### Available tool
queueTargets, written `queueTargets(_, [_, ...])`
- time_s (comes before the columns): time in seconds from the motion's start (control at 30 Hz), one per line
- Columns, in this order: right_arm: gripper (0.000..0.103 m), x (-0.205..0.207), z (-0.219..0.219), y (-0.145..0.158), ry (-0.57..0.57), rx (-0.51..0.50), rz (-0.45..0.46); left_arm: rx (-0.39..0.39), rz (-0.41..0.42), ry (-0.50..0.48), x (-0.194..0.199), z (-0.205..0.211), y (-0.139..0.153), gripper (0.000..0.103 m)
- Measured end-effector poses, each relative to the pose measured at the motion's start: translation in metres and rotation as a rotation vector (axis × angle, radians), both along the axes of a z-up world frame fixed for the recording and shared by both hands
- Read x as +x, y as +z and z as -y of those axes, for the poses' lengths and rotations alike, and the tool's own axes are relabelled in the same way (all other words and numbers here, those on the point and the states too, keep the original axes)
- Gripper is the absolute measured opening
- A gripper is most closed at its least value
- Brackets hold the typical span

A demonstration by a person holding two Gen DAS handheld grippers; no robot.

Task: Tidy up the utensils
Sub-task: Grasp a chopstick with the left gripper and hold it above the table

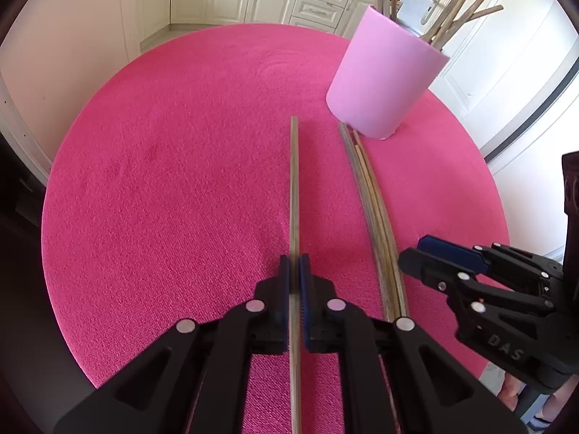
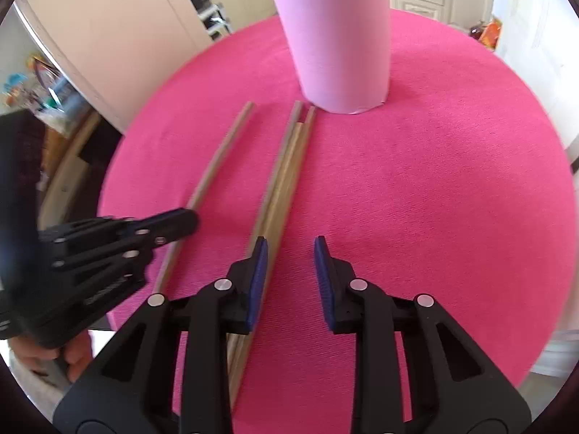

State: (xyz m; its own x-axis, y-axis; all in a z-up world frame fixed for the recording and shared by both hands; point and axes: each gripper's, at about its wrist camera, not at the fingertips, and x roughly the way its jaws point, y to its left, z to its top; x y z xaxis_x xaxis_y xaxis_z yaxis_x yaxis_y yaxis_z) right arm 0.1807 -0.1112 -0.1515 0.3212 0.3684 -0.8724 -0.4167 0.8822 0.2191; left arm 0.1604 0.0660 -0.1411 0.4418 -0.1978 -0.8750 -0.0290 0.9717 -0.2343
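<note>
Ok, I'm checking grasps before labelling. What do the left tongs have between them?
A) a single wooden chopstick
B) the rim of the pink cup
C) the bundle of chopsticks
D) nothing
A: the left tongs are shut on a single chopstick, apart from the bundle.

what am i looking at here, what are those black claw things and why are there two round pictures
The black claws are two-finger grippers a person holds, one per hand, each carrying a wide-angle camera looking along its fingers. One picture comes from the left gripper, the other from the right gripper. On the round pink tablecloth stands a pale pink cylindrical holder with wooden sticks inside. The left gripper is shut on a single long wooden chopstick. The right gripper is open beside a loose bundle of wooden chopsticks, holding nothing.
</note>
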Motion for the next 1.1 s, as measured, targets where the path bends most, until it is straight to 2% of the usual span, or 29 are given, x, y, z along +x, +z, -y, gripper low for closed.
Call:
queueTargets(0.23, [0.027,0.002,-0.006,0.002,0.006,-0.004,0.0,-0.008,0.001,-0.003,0.0,-0.004,-0.002,0.006])
queueTargets(0.8, [0.026,0.006,-0.022,0.002,0.048,-0.131,0.017,0.001,-0.009,0.002,0.009,0.001,-0.003,0.006])
queueTargets(1.1, [0.026,0.001,-0.02,0.002,0.056,-0.144,0.008,0.009,0.004,0.006,0.004,0.001,-0.004,0.006])
